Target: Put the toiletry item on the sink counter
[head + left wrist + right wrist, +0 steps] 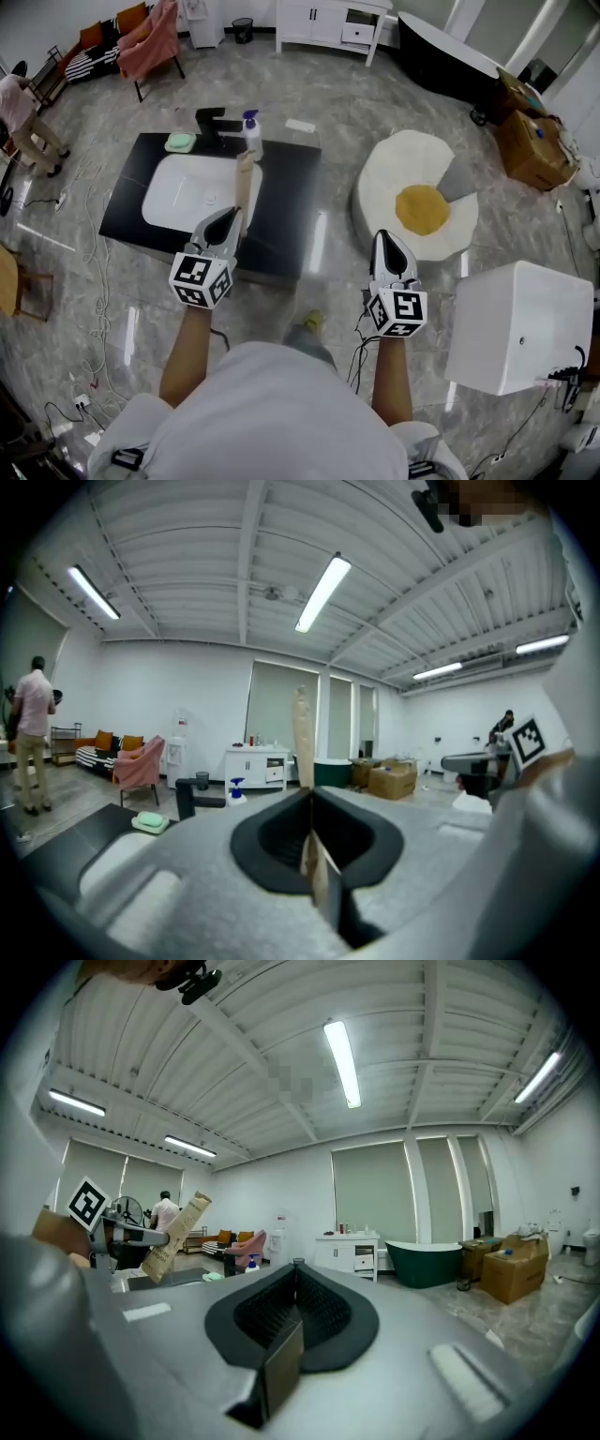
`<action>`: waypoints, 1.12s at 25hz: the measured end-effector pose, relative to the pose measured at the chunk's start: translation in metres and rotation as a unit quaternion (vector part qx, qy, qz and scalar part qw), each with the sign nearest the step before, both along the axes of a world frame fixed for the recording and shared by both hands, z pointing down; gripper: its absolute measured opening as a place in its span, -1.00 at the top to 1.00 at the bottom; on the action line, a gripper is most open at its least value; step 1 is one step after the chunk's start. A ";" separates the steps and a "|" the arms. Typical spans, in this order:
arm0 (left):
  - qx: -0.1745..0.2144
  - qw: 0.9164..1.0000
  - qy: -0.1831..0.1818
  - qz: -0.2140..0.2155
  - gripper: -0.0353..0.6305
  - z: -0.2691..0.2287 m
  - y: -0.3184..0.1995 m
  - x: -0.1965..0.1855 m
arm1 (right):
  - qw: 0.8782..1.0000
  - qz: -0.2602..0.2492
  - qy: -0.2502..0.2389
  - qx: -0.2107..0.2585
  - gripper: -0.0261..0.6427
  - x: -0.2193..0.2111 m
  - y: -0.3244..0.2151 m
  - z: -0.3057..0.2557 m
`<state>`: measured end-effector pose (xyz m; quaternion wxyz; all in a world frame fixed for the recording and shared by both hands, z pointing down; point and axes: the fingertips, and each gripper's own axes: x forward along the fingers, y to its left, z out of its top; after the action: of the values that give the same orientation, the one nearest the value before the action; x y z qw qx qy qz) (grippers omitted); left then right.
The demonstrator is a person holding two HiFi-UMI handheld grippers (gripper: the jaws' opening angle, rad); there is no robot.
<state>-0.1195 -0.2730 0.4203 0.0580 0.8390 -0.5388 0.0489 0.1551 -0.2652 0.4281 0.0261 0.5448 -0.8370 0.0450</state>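
- Two handheld grippers. The left gripper [232,216] is clamped on one tan toiletry tube [246,180]; in the left gripper view the tube [302,731] stands up out of the closed left gripper [311,797].
- The tube is held in the air, tilted, over the right rim of the basin and short of the tabletop's far edge.
- The right gripper [382,236] is squeezed shut with nothing in it, off the tabletop's right edge, above the floor; its own view shows the jaws meeting [295,1265] and the tube [176,1237] off to the left.
- One black tabletop [286,211] with one white basin [183,192] sunk into its left half.
- Along the far edge: one green soap bar [180,142] near the left corner, one black faucet [217,119], one white spray bottle [251,136] with a blue top, and one small white flat item [300,126] toward the right corner.
- Glossy grey marbled floor [328,89].
- One fried-egg-shaped cushion [417,208] and one white box [520,323] to the right.
- Farther off: one dark bathtub [445,61], one white cabinet [328,21], two cardboard boxes [530,141], and one person [23,117] at the left.
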 end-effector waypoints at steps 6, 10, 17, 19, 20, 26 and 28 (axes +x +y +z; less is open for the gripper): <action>0.000 1.000 -0.007 -0.017 0.88 -0.008 -0.034 0.034 | 1.000 -0.024 -0.009 -0.003 0.91 0.029 -0.045 -0.001; 0.002 1.000 -0.014 -0.021 0.88 -0.012 -0.046 0.056 | 0.999 -0.034 -0.015 -0.005 0.91 0.045 -0.065 0.000; 0.002 1.000 -0.019 -0.024 0.88 -0.011 -0.059 0.065 | 0.999 -0.044 -0.028 -0.006 0.91 0.046 -0.083 0.006; 0.000 1.000 -0.018 -0.022 0.88 -0.011 -0.064 0.061 | 0.999 -0.044 -0.030 -0.007 0.91 0.040 -0.089 0.005; -0.001 1.000 -0.017 -0.021 0.88 -0.011 -0.067 0.060 | 0.999 -0.044 -0.030 -0.008 0.91 0.037 -0.092 0.005; -0.004 1.000 -0.010 -0.007 0.88 -0.009 -0.087 0.051 | 0.999 -0.034 -0.029 -0.007 0.91 0.024 -0.110 0.003; -0.006 1.000 -0.009 -0.003 0.88 -0.008 -0.095 0.048 | 0.999 -0.030 -0.028 -0.008 0.91 0.020 -0.116 0.002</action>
<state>-0.0719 -0.3680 0.4124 0.0588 0.8367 -0.5412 0.0596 0.1748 -0.3808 0.4298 0.0085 0.5175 -0.8531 0.0656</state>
